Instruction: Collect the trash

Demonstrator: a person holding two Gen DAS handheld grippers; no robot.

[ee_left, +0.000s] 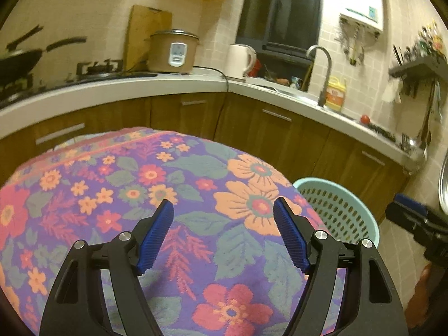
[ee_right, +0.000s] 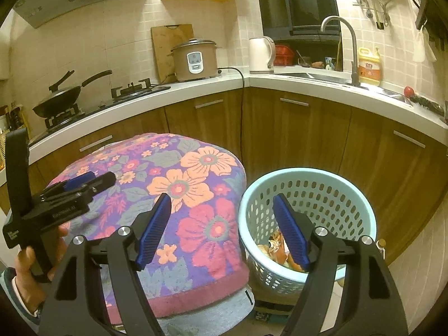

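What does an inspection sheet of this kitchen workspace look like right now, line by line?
Surface: floral cloth covers the table, no trash seen on it.
Job's things: teal basket beside the table holds wrappers.
Clutter: nothing seen on the cloth.
Grippers: left gripper open, empty; right gripper open, empty.
Cables: black cord hangs from the rice cooker down the cabinets.
Surroundings: wok, kettle, faucet.

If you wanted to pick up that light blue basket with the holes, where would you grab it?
Probably the rim of the basket, coming down from above. It stands upright with its mouth open to the top, and the rim is a thin rolled edge, so one finger could go inside and one outside. The side toward the cabinets looks free; the flowered cloth crowds the other side.
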